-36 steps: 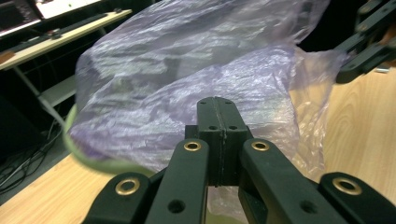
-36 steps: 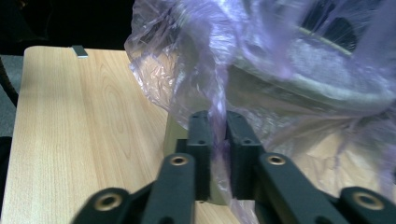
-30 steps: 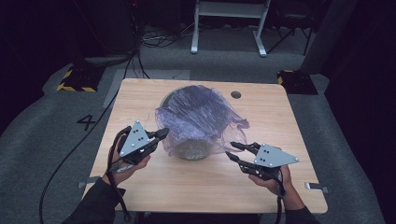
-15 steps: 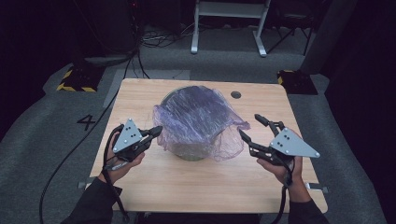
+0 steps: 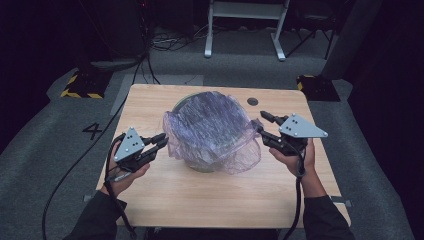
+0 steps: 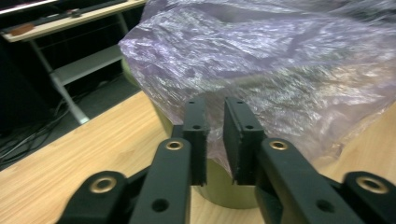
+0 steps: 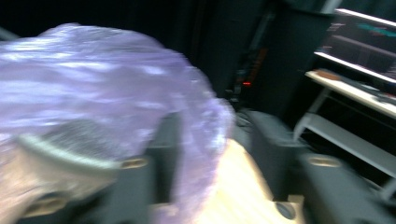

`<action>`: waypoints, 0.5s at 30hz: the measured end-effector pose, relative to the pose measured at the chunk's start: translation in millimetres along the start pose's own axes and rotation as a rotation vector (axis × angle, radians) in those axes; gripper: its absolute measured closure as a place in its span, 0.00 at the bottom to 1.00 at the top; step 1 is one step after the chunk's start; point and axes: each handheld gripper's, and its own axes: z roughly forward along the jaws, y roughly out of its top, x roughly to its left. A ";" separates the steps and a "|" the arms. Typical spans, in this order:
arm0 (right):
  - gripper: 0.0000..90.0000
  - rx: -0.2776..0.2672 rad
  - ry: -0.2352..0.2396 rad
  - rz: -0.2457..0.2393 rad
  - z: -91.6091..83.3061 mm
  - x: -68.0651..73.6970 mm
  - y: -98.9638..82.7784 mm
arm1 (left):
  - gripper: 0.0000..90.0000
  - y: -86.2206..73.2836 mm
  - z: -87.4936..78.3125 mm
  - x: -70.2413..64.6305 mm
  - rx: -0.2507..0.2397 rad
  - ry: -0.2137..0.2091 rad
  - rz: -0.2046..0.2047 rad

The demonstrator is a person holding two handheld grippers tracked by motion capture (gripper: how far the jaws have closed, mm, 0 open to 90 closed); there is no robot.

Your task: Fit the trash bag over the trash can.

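Observation:
A crinkled purple plastic bag (image 5: 210, 125) (image 6: 280, 70) (image 7: 93, 70) is draped over a round olive bin (image 5: 200, 162) (image 6: 229, 191) in the middle of the wooden table (image 5: 210, 200). At the bag's left edge my left gripper (image 5: 161, 140) (image 6: 215, 107) has just been opening. A narrow gap shows between its pads, and the film lies just beyond them, not pinched. My right gripper (image 5: 262, 125) (image 7: 217, 135) sits at the bag's right edge. Its jaws have just been closing but still stand apart, with the bag's loose edge hanging over one of them. That view is blurred.
A dark round hole (image 5: 252, 101) lies in the tabletop behind the right gripper. A white metal stand (image 5: 245, 30) is on the floor beyond the table. Yellow-and-black blocks (image 5: 80, 85) (image 5: 310, 82) flank the far corners. Bare wood stretches along the near edge.
The right gripper rose from the bag's lower right to its right edge, opening wide and then narrowing. The left gripper slid slightly left and its jaws parted off the film.

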 end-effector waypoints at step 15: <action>1.00 -0.011 0.043 -0.049 0.8 3.4 12.1 | 0.16 19.6 -22.7 -35.0 -0.054 -0.112 0.054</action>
